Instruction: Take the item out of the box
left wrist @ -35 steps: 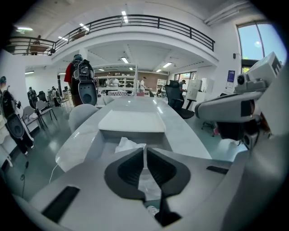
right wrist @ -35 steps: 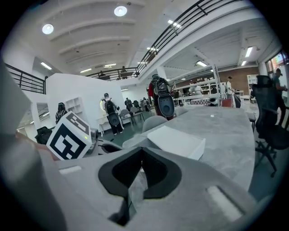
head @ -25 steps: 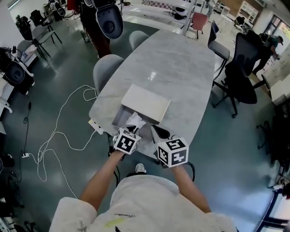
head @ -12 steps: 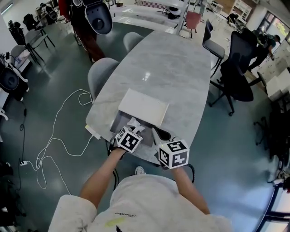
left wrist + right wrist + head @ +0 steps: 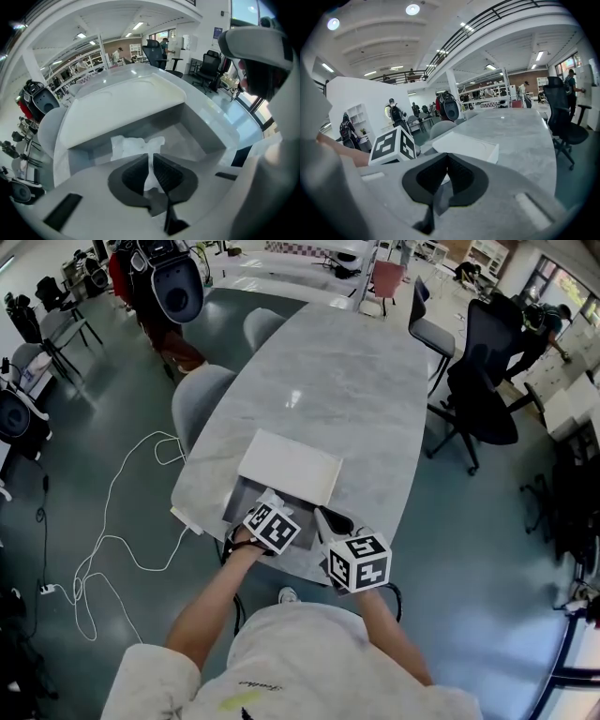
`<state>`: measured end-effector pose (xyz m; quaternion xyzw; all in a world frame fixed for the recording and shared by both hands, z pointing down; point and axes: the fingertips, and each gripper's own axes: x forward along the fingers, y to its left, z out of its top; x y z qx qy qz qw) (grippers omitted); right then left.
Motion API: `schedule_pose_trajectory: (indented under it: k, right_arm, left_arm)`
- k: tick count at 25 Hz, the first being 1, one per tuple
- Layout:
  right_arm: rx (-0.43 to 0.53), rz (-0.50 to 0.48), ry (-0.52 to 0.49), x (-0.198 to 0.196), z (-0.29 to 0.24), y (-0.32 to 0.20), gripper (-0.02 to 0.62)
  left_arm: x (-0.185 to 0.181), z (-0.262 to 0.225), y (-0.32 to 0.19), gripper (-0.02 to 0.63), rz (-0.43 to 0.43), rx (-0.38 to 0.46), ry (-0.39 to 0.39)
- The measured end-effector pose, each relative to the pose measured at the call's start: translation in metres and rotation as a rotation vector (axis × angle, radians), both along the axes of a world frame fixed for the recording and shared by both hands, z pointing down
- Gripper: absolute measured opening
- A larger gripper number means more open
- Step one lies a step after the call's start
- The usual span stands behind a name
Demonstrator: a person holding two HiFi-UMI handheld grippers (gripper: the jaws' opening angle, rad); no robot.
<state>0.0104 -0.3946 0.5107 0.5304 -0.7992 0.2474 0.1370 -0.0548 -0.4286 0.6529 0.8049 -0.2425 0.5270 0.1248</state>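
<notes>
Marble table bears box; left claw pinches crumpled white item; right claw closed, empty.

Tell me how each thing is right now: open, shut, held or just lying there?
box: open at the near end.
lid: off the near end, lying across the box's far part.
white paper item: crumpled, inside the box, one end pinched.
left gripper: shut on the white paper item.
right gripper: shut, holding nothing.

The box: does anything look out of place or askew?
Yes. Its white lid sits shifted back, so the box is open at the near side, and the left gripper pinches crumpled white paper inside.
</notes>
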Motion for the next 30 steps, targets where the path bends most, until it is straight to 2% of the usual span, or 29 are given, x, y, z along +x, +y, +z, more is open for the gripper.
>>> schedule_pose_trajectory:
  k: [2,8,12,23,30]
  right_arm:
    - [-0.004,0.001,-0.002,0.002,0.002,0.000,0.005]
    - [-0.016,-0.013,-0.019,-0.002,0.008,0.001,0.005]
    - [-0.015,-0.034,-0.029,-0.006,0.008,0.003,0.005]
    - [0.022,-0.138,-0.062,-0.006,-0.008,0.025,0.005]
    - [0.037,-0.204,-0.063,0.009,-0.018,0.042,0.005]
  left_arm:
    - [0.001,0.000,-0.002,0.023,-0.002,0.004,-0.006]
    - [0.000,-0.003,0.002,0.015,0.018,0.010,-0.008]
    - [-0.006,-0.017,0.002,0.015,0.015,0.063,-0.002]
    - [-0.019,-0.058,0.018,0.014,-0.167,0.201,0.062]
    - [-0.014,-0.087,0.038,0.014,-0.309,0.262,0.143]
